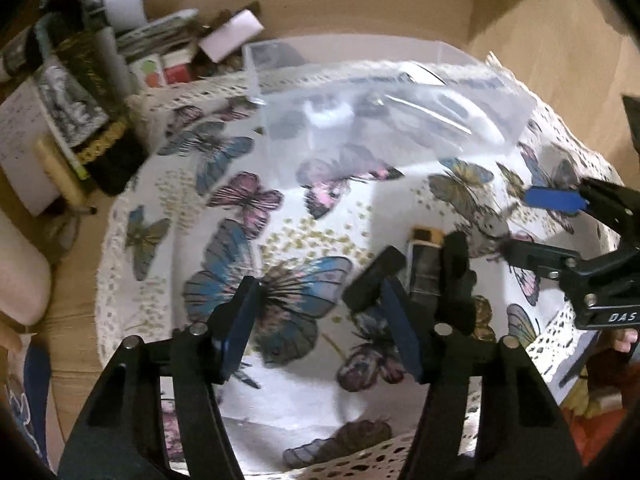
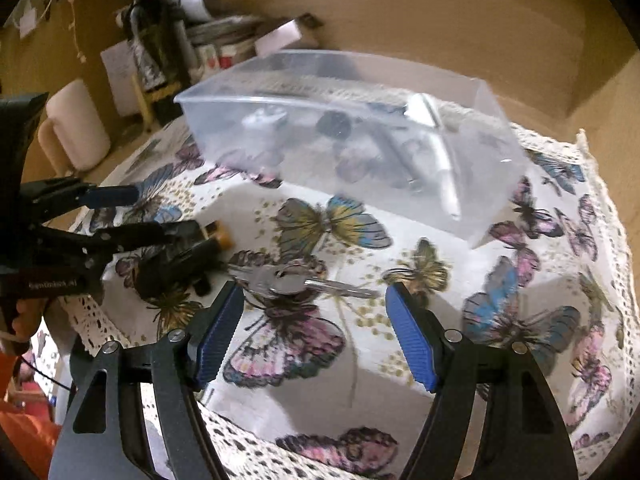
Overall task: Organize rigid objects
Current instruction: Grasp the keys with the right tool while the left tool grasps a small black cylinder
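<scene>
The left tool (image 1: pixel 320 308) hangs low over the butterfly cloth (image 1: pixel 248 216) with its blue pads wide apart and nothing between them. A small dark block with a tan end (image 1: pixel 425 264) lies on the cloth just beyond its right-hand finger, and a black clip-like piece (image 1: pixel 374 276) sits beside that; both are blurred, so I cannot say whether the finger touches them. From the other side, the same block (image 2: pixel 212 238) shows close under the left tool's fingers, toward the left edge of the bench.

The right tool (image 2: pixel 316 336) is also wide open and empty, poised just short of a bunch of keys (image 2: pixel 288 280) that lies flat on the cloth near the middle of the bench. The clear plastic bin (image 2: pixel 344 136) stands toward the far edge, already holding a pen-like stick and a few small items.

The risks, as I judge them: the keys lie thin and flat, so closing pads may skate over them or pinch up the cloth instead, dragging the cloth and the bin with it. The ring could also let loose keys swing and snag the bin's rim. The two tools work near each other on that left side, so a hasty reach could knock them together or shove the block off the bench.
</scene>
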`<state>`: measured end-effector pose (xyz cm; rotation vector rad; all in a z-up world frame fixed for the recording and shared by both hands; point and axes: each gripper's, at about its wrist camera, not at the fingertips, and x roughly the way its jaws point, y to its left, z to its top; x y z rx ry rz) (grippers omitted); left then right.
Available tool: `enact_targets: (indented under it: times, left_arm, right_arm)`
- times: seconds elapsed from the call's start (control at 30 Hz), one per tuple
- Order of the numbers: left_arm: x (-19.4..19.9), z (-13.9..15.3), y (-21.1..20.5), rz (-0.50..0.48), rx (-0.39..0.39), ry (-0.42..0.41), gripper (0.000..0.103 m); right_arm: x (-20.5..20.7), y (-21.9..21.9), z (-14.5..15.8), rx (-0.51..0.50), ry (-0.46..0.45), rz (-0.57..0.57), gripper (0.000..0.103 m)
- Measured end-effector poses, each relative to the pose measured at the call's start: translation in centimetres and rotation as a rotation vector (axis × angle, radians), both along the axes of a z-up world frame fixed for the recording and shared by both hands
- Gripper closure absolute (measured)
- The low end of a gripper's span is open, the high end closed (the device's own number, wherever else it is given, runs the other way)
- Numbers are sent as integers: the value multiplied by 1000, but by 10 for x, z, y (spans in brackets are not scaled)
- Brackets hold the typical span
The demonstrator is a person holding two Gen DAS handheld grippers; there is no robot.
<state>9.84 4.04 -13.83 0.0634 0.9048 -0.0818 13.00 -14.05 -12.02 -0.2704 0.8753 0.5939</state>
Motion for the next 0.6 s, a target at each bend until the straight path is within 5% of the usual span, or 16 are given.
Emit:
enact_targets:
  times: [0.1,0.27,0.37,0.43,0.5,0.6]
  left_arm:
    - [5,-2,-8,-24,-1,13,40]
    - [16,-4,-15,-48,-8,32,40]
    - [19,-4,-16,-65,-17,27,51]
    - [18,-3,-17,-72,-19,18,73]
    - [17,-2,-16,-75,-24,15,84]
    - [16,-2,-10,-63,-47,16,84]
  right_arm:
    - [4,11,-6,-24,12,13,22]
    - [7,21,-12,-67,10,23,22]
    - [9,22,-11,-63,8,33,34]
    - [9,21,-10,-61,-2,29,54]
    - [10,19,-9,-53,-3,25,74]
    - [14,15,-8,-38,3,15,91]
